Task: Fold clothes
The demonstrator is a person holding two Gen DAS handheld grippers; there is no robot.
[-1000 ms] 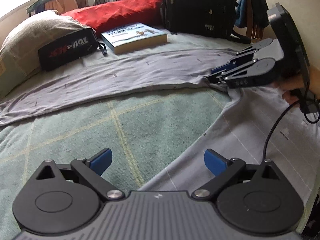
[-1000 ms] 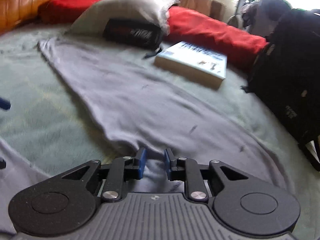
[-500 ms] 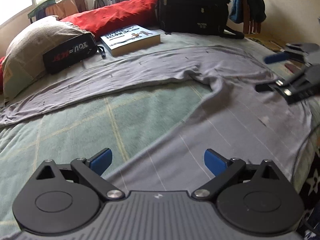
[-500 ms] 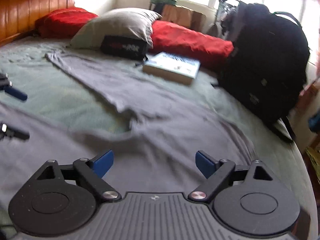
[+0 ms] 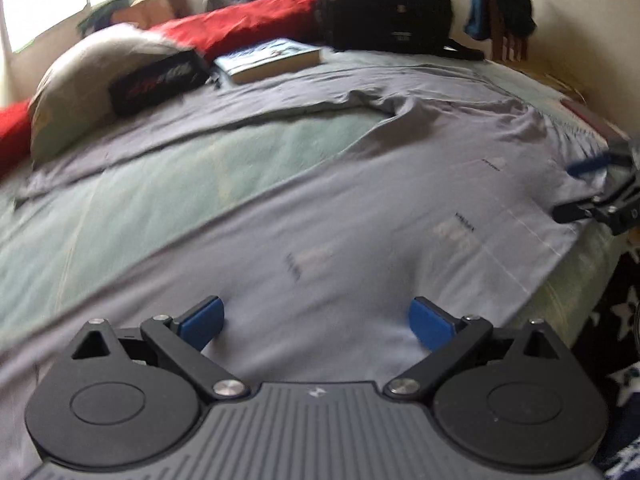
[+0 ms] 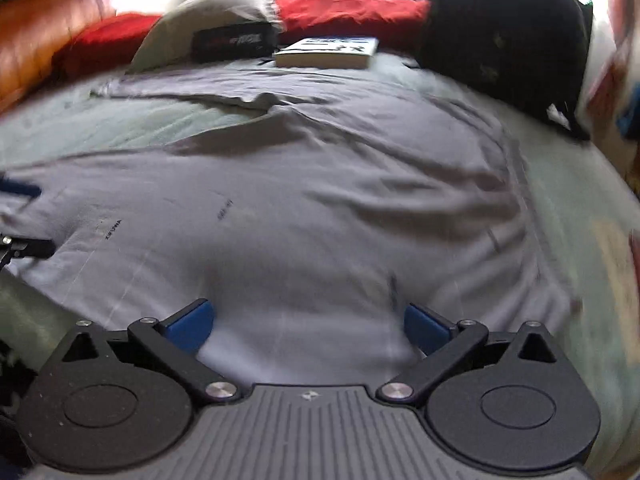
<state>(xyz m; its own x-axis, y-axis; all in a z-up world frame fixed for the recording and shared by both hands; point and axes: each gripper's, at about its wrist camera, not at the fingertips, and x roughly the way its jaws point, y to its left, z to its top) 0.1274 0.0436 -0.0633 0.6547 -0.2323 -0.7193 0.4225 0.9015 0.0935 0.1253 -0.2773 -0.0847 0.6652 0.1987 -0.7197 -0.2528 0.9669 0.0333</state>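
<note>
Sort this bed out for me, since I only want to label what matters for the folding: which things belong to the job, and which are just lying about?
Belongs to the job:
- grey garment, spread flat on the bed
- left gripper, open
- right gripper, jaws opening, pressing on nothing

Just lying about:
- book
- black pouch
- black backpack
- grey pillow
- red cushion

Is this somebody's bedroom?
Most likely a bedroom. There is a bed with a green cover, pillows at its head, and a grey garment spread on it beside a book and a black backpack.
</note>
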